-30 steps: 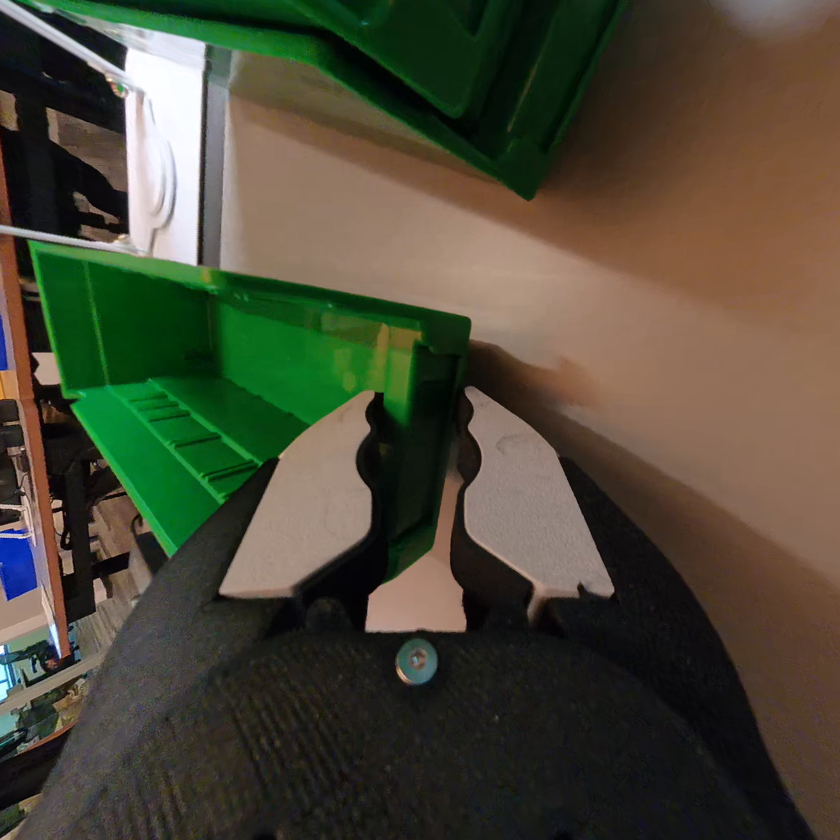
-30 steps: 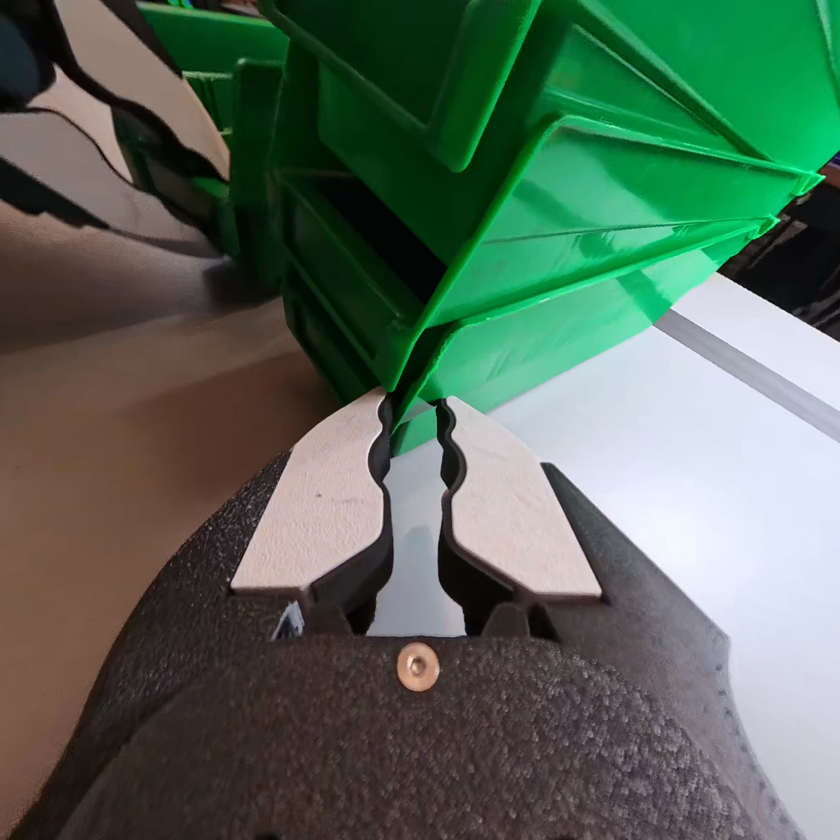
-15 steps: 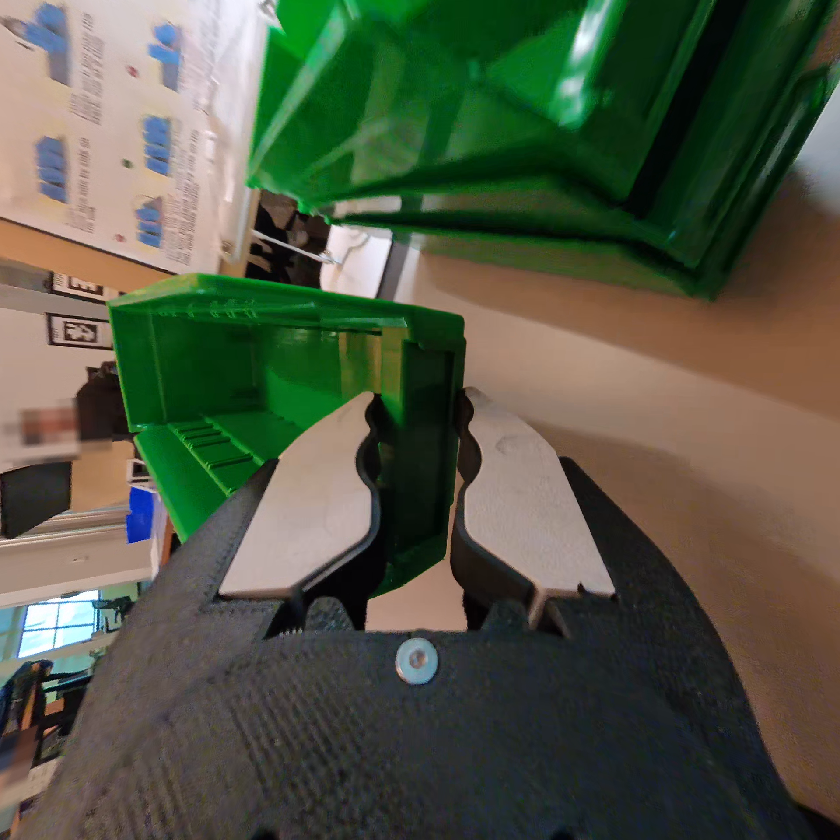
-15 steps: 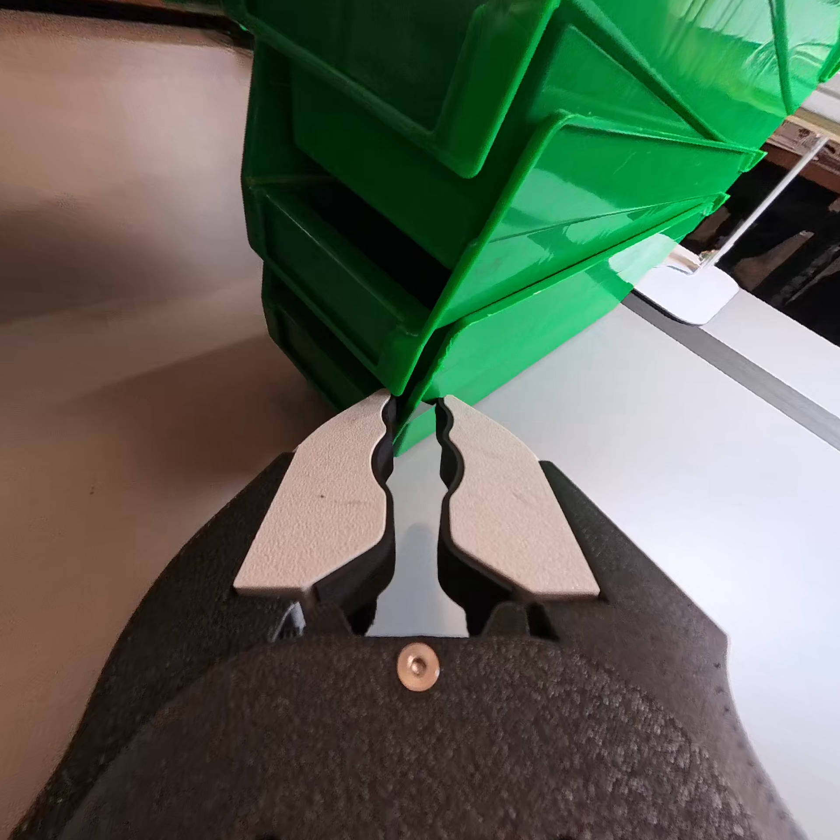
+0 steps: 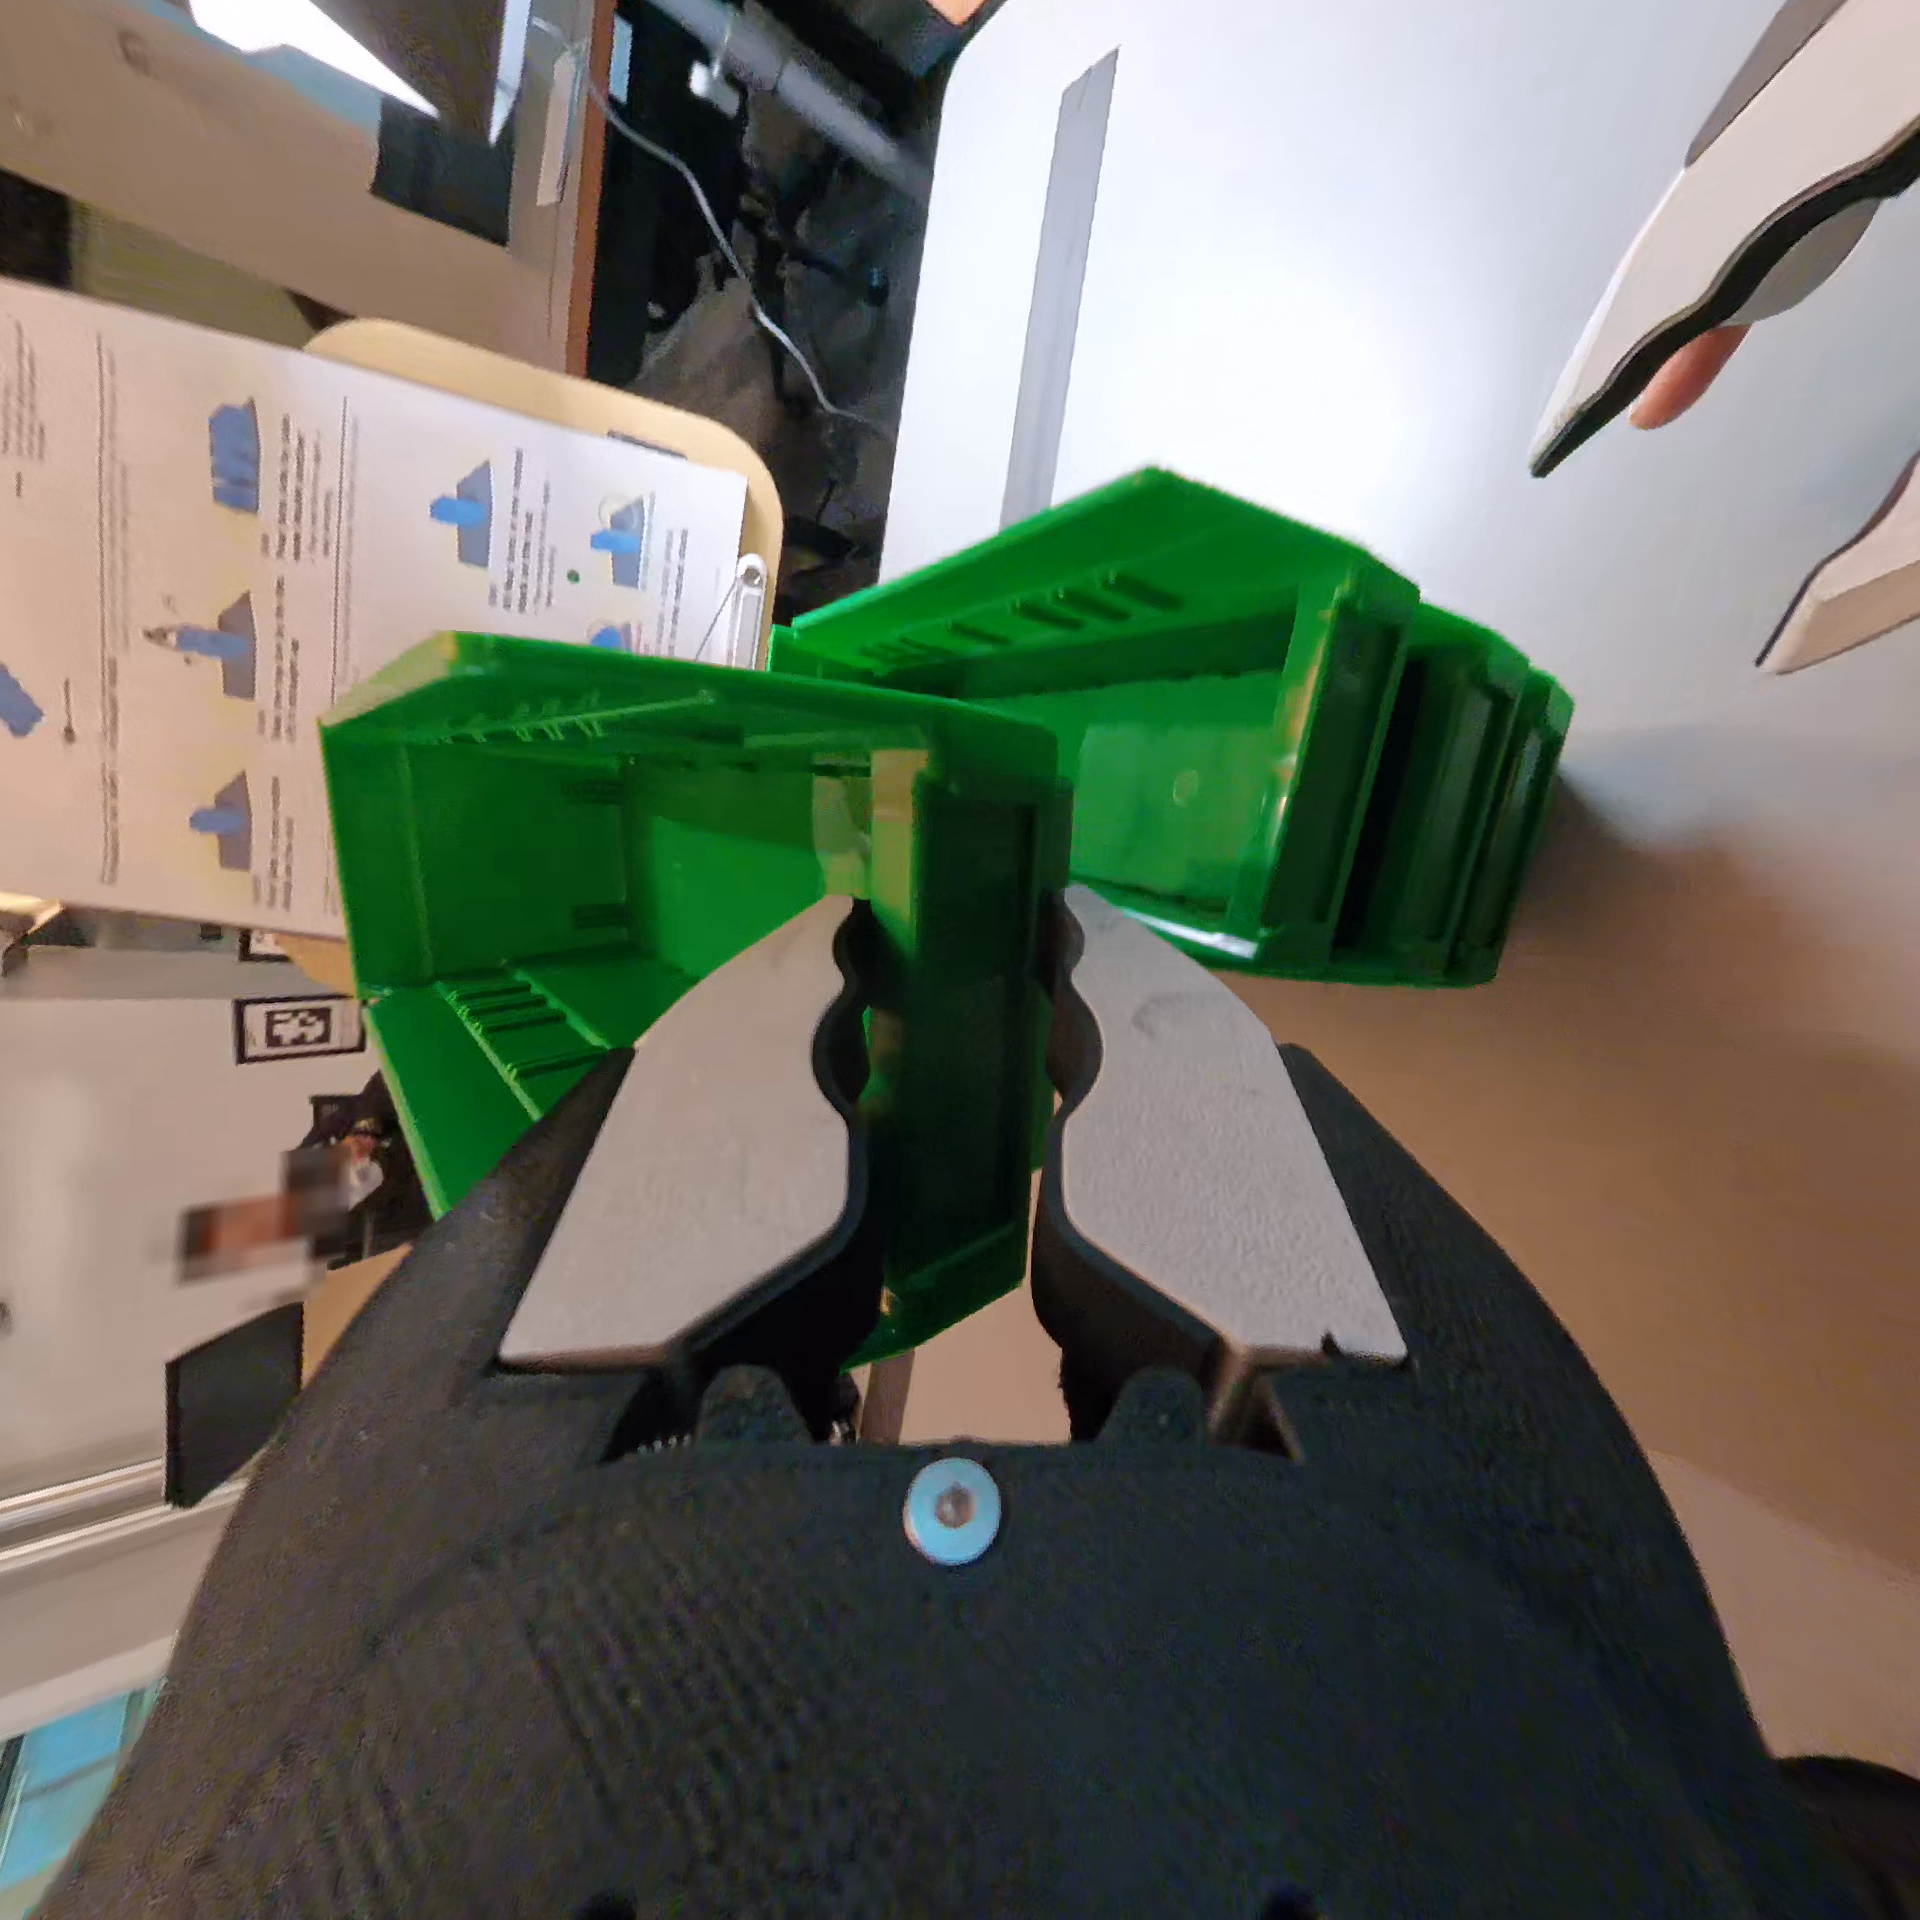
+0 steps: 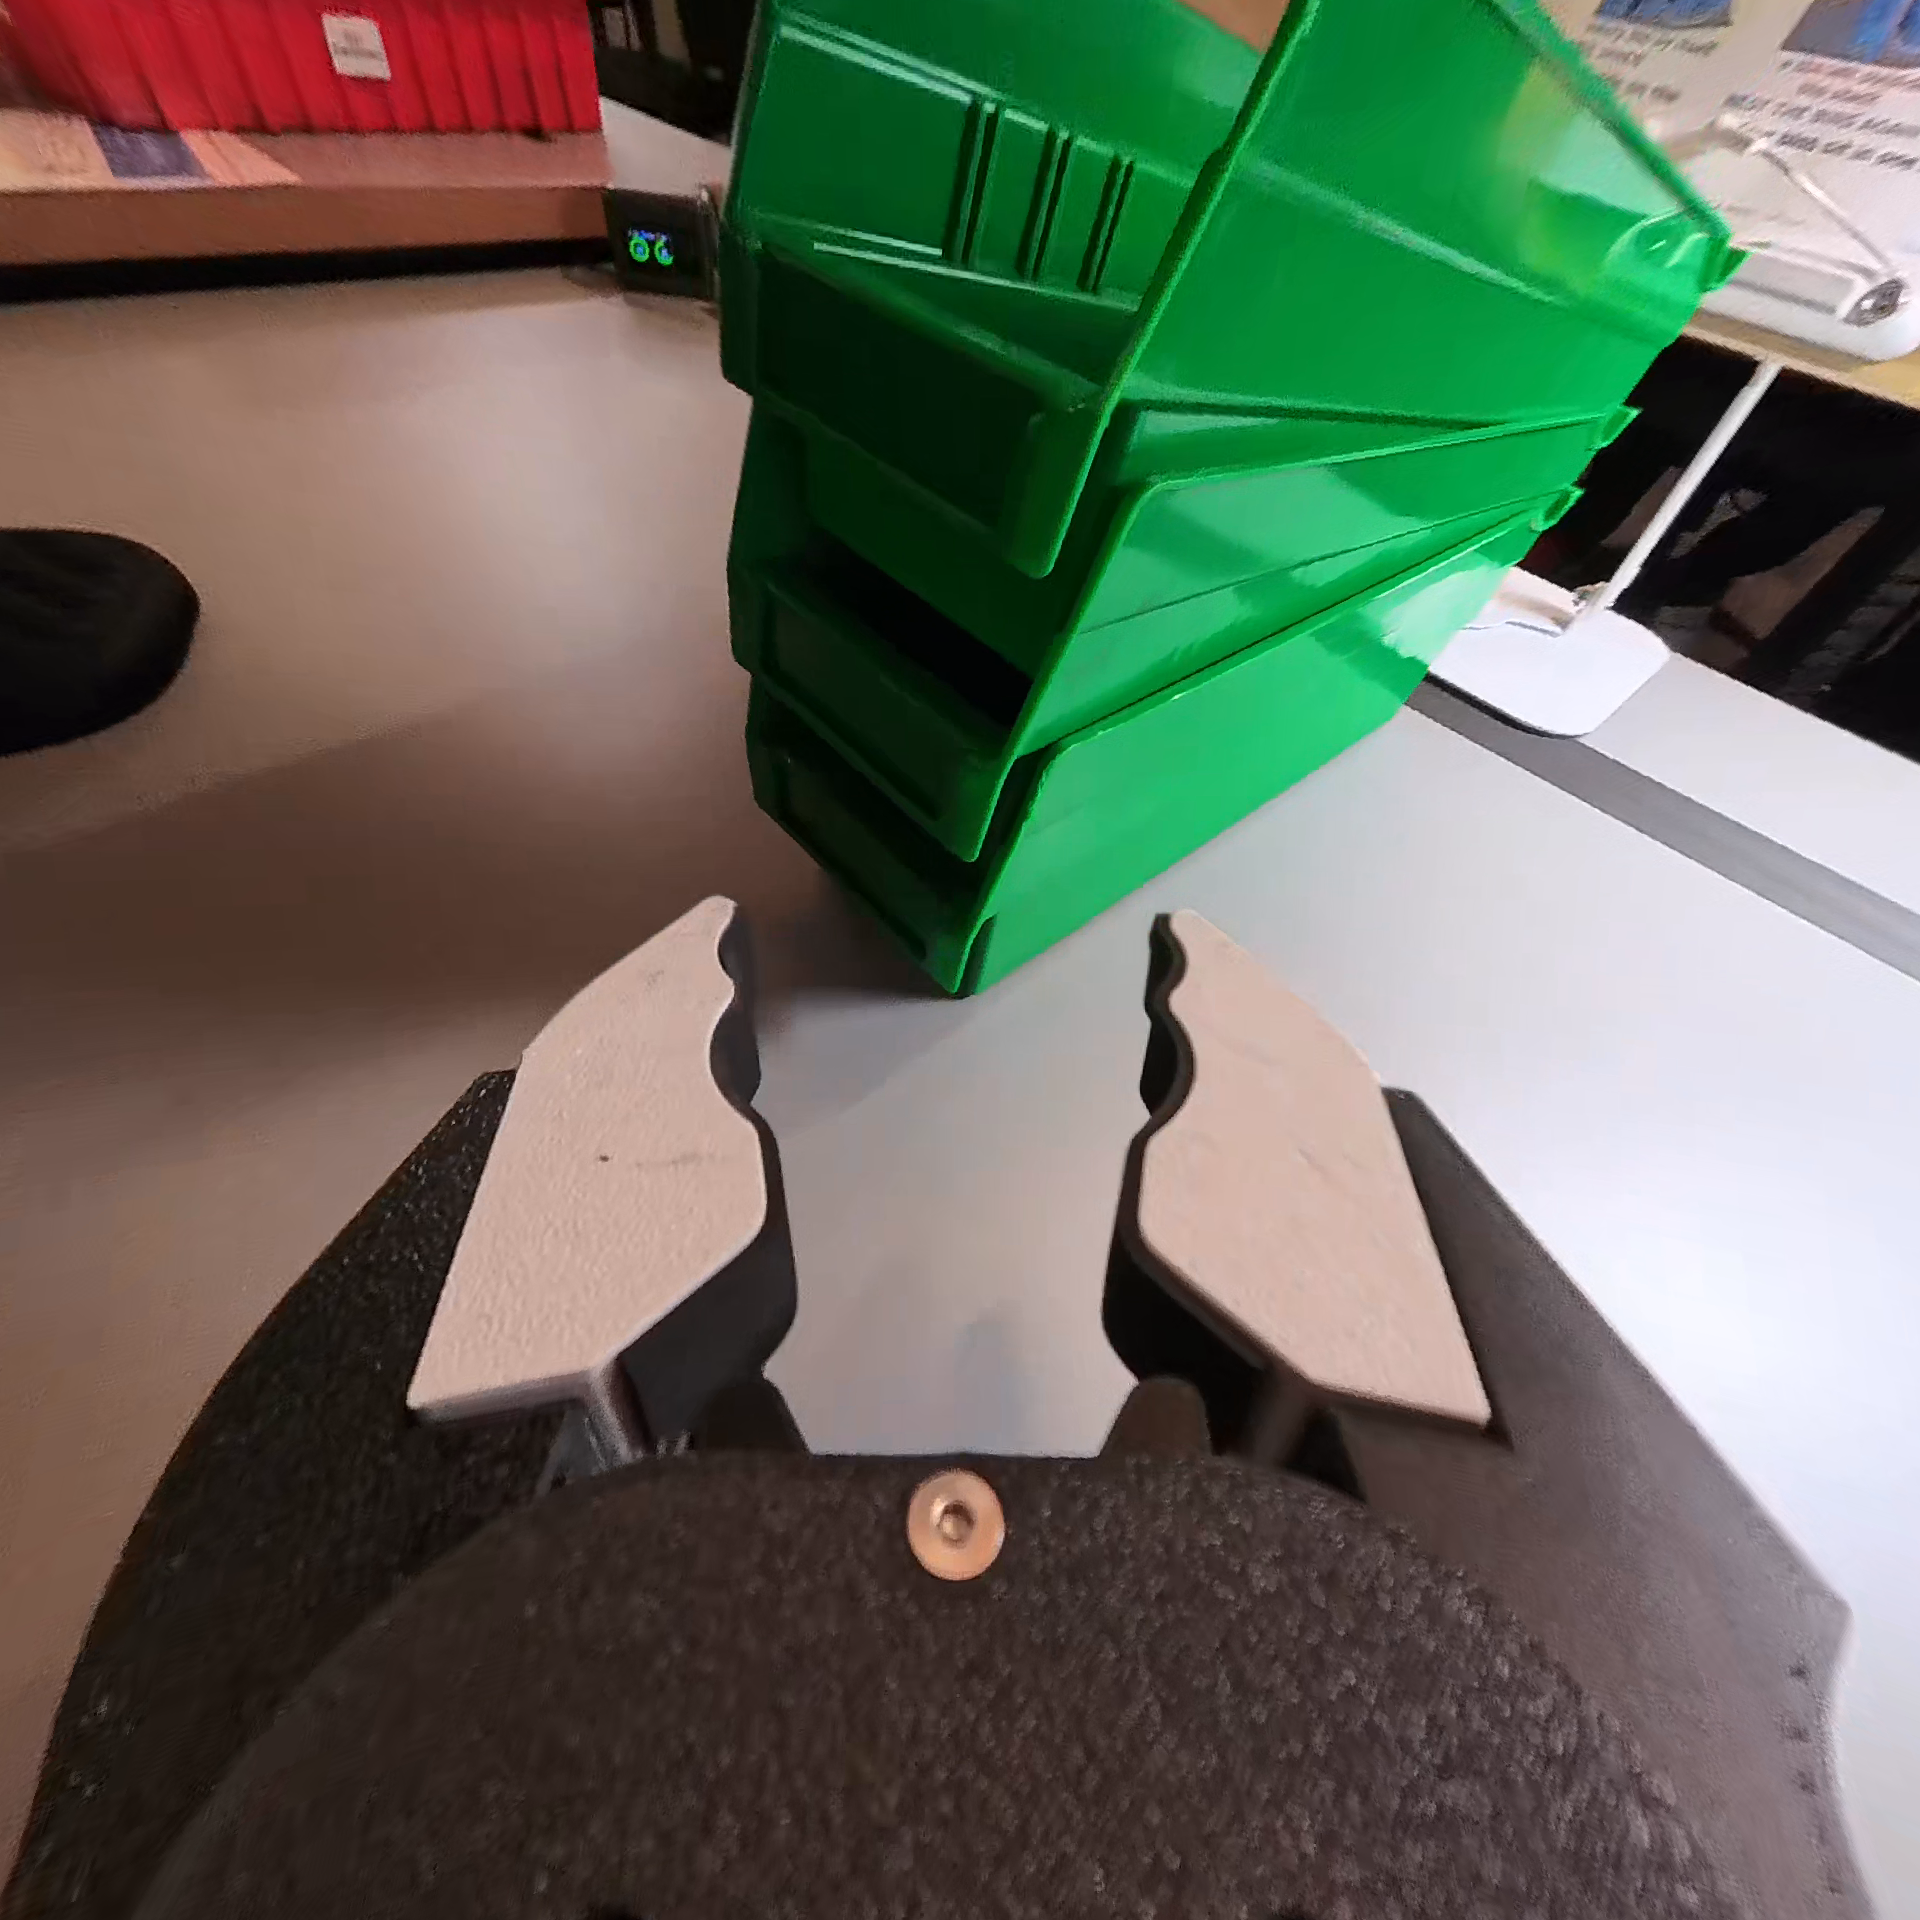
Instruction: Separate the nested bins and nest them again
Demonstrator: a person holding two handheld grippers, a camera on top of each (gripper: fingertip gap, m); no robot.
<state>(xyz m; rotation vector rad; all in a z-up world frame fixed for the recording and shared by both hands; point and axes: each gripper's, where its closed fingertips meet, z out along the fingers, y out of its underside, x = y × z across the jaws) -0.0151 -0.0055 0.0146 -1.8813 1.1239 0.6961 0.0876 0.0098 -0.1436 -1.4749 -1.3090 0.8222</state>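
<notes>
My left gripper [image 5: 951,914] is shut on the front wall of a single green bin [image 5: 520,852] and holds it off the table, with its open side toward the camera. Behind it a stack of three nested green bins [image 5: 1299,790] stands on the table. In the right wrist view the stack [image 6: 1195,727] stands just ahead of my right gripper [image 6: 945,920], which is open, empty and clear of it. The held bin [image 6: 1403,229] is tilted over the top of the stack; I cannot tell whether it touches. The open right gripper [image 5: 1652,566] also shows in the left wrist view.
The pale table [image 6: 1558,1039] has a dark strip [image 6: 1714,831] running across it behind the stack. A printed sheet in a clear stand [image 5: 312,623] is at the table's far edge. A small lit display [image 6: 660,244] and a black rounded object [image 6: 73,634] sit to the left. Some 20 cm of space lies between my two pairs of fingers.
My right gripper has let go of the stack's lower front corner, opened and drawn back. My left gripper has swung round with its bin, which is now by the top of the stack.
</notes>
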